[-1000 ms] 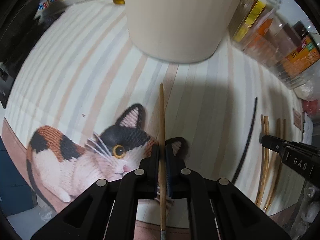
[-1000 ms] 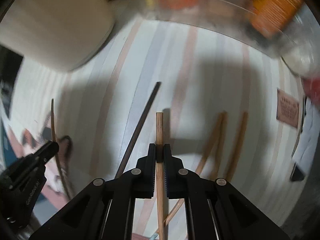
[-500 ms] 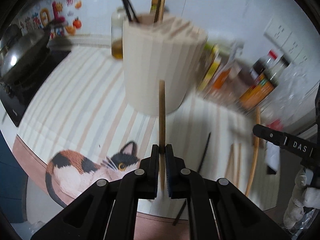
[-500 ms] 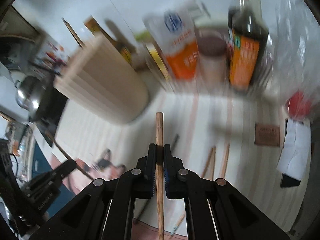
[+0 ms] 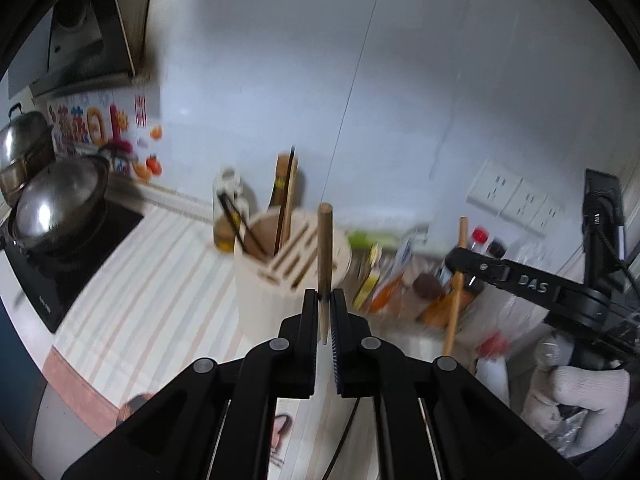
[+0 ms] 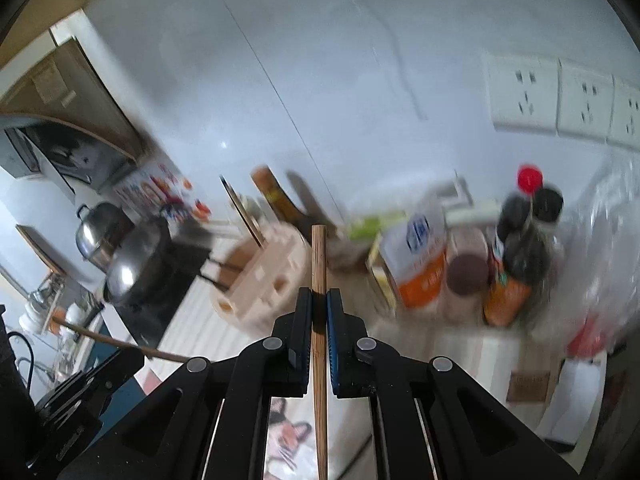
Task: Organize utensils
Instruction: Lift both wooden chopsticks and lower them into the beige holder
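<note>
Left tool (image 5: 324, 312) was raised above the tabletop (image 5: 160, 280), pointing forward toward the wall, its two fingers clamped on one wooden chopstick (image 5: 325, 248). That chopstick stood nearly upright between the pads, its blunt end above the fingertips. Directly ahead of and below the left tool stood one round wooden utensil holder (image 5: 288, 280) with a slotted top; at least three sticks, two dark and one wooden, already stood in its open compartment.

Right tool (image 6: 319, 312) was also lifted and aimed forward, its fingers closed on a second wooden chopstick (image 6: 319, 280) running straight up between the pads and down past the lower frame edge. In the left wrist view the right tool (image 5: 460, 260) appeared to the right of the left tool, held by a white-gloved hand (image 5: 576, 392), its chopstick tilted slightly. In the right wrist view the utensil holder (image 6: 260, 280) lay ahead and a little left of the right tool; the left tool's body showed at lower left, its chopstick angled across.

Count: two tools, two held chopsticks, one holder. Ahead-right of both tools, a blurred cluster of condiment bottles (image 6: 516, 248). Far left, two steel pots (image 5: 48, 196) on the stove.
</note>
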`<state>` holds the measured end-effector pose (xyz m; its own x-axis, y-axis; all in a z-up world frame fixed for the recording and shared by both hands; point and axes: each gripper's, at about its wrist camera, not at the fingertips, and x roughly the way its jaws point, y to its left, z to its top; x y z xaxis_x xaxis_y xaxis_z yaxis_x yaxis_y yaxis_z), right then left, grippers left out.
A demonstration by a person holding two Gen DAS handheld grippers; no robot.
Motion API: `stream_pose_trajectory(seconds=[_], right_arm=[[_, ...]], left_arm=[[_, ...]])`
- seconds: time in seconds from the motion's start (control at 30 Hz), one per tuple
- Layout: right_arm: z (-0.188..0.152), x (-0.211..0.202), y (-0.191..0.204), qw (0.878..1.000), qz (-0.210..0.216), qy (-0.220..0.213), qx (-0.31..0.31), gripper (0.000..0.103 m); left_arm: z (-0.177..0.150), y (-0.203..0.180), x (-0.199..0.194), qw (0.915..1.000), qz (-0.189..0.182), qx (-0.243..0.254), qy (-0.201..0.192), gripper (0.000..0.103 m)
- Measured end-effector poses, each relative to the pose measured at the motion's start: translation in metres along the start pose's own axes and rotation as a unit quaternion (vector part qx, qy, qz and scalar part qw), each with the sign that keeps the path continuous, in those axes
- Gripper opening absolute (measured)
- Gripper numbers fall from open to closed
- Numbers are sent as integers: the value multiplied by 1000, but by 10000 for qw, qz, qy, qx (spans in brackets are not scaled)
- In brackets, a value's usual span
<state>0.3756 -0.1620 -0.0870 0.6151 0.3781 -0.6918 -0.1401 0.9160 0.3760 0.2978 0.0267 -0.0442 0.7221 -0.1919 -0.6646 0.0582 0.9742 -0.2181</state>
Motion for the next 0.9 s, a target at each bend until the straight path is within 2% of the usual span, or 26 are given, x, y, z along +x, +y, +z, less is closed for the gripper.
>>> stream_pose_trajectory(seconds=[0.23,0.43,0.67,0.9], right_arm=[[53,-23,28,9981,198,-573,-47,7],[99,-29,49,9928,229,-1172,-6,7],[125,6,74,9867,277,-1599,-35,7],[138,61,89,9845,402,-1705,-41,7]], left_arm=[[39,-8,-35,9990,-110,130,-424,3],[72,-6,-45,9968,143,231,-749,3],[85,12,-16,9968,453,152,-647,3],[92,29,20,9972,629,-65,-400,3]])
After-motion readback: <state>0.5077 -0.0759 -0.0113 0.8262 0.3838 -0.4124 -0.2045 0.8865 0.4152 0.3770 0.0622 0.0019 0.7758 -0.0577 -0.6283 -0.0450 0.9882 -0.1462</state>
